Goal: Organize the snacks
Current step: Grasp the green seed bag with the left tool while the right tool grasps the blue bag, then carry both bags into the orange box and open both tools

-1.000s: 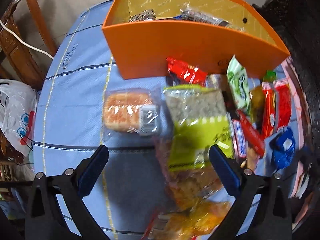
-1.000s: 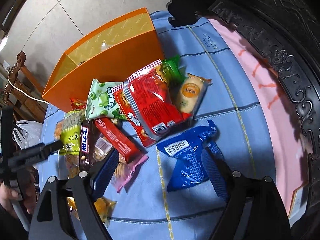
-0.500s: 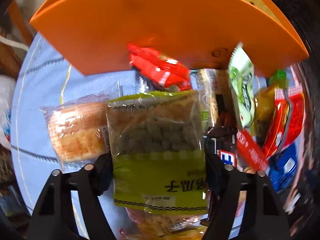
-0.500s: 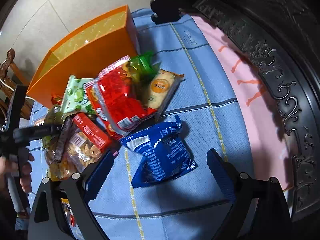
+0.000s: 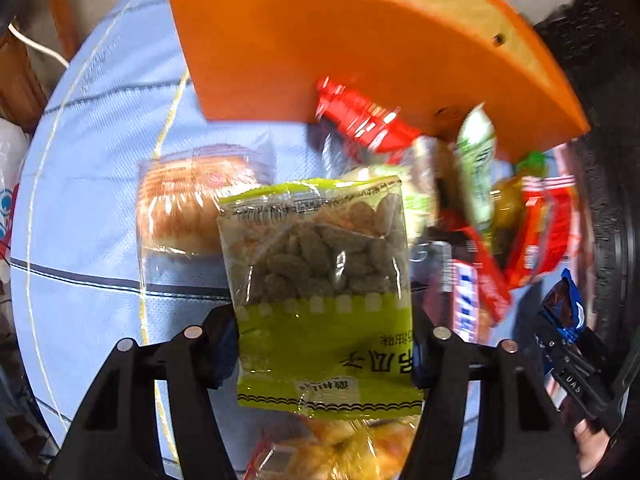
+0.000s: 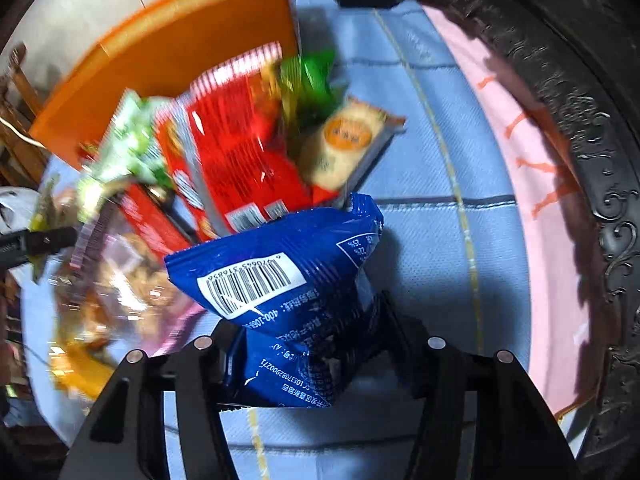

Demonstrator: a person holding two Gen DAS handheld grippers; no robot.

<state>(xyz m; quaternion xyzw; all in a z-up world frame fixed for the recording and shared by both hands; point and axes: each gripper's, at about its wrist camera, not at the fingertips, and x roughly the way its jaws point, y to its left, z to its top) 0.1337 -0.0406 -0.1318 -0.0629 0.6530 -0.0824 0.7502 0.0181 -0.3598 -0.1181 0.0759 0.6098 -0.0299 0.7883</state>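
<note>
Left wrist view shows the left gripper (image 5: 326, 344) with its fingers pinching the lower half of a green bag of seeds (image 5: 320, 280), the two pads pressed against its side edges; the fingers have just been closing, with the bag between them. The bag looks lifted a little clear of the tabletop (image 5: 100, 200), hanging in front of the orange box (image 5: 320, 48), which stands just beyond the heap of snacks. Beside the bag on the cloth lies a wrapped bun (image 5: 188, 204), and a red packet (image 5: 360, 120) leans against the box wall.

Seen from the right wrist, the right gripper (image 6: 308, 356) has its fingers clamped on the crumpled lower end of a blue packet (image 6: 280, 280) (they have just been closing too), so the packet puffs out above them. Behind it lie a big red bag (image 6: 240, 152), a small cake in a clear wrapper (image 6: 344, 148) and a green-and-white packet (image 6: 136, 148), all loose on the tabletop near the box.

As for progress, I judge the job barely begun: two snacks are in hand but not yet in the box, and most of the heap is unsorted. What the box holds is too blurred to tell.
</note>
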